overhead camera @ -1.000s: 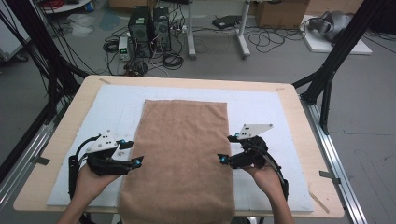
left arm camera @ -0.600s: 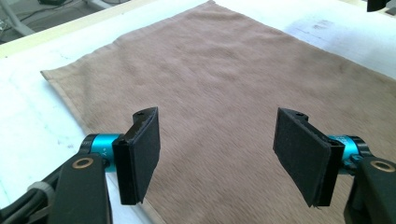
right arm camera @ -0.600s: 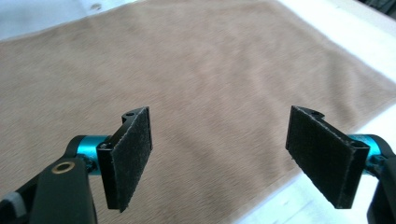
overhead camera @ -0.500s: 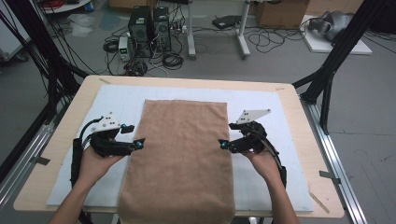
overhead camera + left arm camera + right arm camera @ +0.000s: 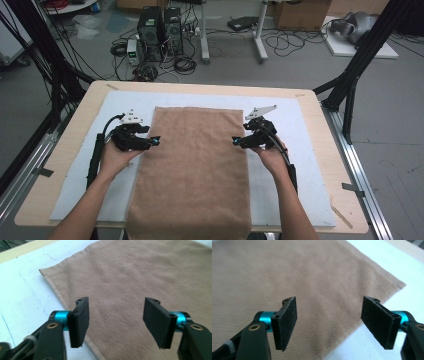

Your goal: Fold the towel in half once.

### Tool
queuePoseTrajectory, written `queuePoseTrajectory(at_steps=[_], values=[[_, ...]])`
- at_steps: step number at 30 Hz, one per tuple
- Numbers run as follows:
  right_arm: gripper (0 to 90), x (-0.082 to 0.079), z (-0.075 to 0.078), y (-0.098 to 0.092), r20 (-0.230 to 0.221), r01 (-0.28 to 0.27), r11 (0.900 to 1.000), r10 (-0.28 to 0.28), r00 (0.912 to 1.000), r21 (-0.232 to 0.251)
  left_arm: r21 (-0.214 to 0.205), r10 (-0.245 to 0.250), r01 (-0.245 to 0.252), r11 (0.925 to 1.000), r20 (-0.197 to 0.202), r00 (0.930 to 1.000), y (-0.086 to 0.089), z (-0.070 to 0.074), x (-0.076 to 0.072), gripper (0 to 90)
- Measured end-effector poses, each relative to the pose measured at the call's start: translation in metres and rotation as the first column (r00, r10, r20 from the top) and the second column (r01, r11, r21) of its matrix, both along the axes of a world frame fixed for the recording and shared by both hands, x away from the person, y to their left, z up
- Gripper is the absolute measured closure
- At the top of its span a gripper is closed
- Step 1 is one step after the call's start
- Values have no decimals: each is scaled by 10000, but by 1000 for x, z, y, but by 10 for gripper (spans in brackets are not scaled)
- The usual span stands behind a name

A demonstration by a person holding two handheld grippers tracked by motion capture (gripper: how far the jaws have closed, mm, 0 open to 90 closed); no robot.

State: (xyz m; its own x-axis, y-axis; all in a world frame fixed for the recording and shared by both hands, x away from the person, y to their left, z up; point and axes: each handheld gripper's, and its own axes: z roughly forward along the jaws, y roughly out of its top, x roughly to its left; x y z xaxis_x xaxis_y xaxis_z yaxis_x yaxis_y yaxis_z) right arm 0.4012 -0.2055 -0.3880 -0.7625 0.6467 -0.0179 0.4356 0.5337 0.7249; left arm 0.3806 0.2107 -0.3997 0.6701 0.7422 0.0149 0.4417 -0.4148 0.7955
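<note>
High view: brown towel [image 5: 192,170] flat on white mat [image 5: 305,150], near end over table edge. Left gripper [image 5: 156,141] & right gripper [image 5: 235,141] at opp. long edges, jaws apart, just been closing, nothing gripped; prob. lining up for paired pinch.

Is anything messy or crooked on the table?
Nothing much stands out. The brown towel lies flat and smooth on the white mat; only its near end hangs over the table edge. The left gripper and right gripper are at its long edges, open, holding nothing.
</note>
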Motion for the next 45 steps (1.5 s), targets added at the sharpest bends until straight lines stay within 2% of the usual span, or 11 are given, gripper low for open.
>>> queuePoseTrajectory(at_steps=[3, 9, 12, 15, 16, 20, 27, 29, 34, 41, 45], values=[[317, 6, -11, 0, -197, 143, 9998, -146, 9997, -143, -196, 167, -167, 9997, 11, 9999, 0, -8, 9, 424], [383, 14, -26, 0, -157, 645, 9965, -654, 9977, -527, -235, 868, -885, 9958, -661, 9940, 5, -26, 23, 441], [423, 18, -34, 0, -408, 913, 9934, -943, 9947, -696, -4, 963, -967, 9953, -873, 9915, 4, -32, 27, 468], [463, 19, -42, 3, -539, 804, 9933, -850, 9949, -833, 419, 961, -918, 9949, -1165, 9885, 3, -41, 29, 487], [478, 19, -45, 4, -648, 729, 9922, -797, 9947, -1015, 509, 934, -885, 9948, -1028, 9903, 3, -41, 28, 489], [559, 18, -49, 2, -745, 893, 9944, -934, 9928, -569, 665, 841, -780, 9947, -940, 9920, 2, -40, 27, 548], [821, 18, -47, 0, -1154, 515, 9985, -533, 9919, -186, 434, 703, -657, 9969, -1173, 9906, 2, -39, 26, 763], [826, 18, -47, 0, -1328, 347, 9993, -365, 9905, -153, 340, 601, -561, 9978, -1319, 9894, 4, -38, 26, 822], [837, 14, -38, -3, -1289, 28, 9999, -9, 9917, 146, -13, 477, -484, 9988, -1390, 9891, 7, -35, 25, 843], [840, 1, -13, -13, -699, -406, 9943, 476, 9964, 981, -794, 195, -257, 9965, -781, 9968, 17, -13, 12, 844], [839, -13, 5, -17, -490, -847, 9892, 911, 9946, 1195, -1395, 34, -82, 9902, -345, 9994, 27, 4, -3, 843]])
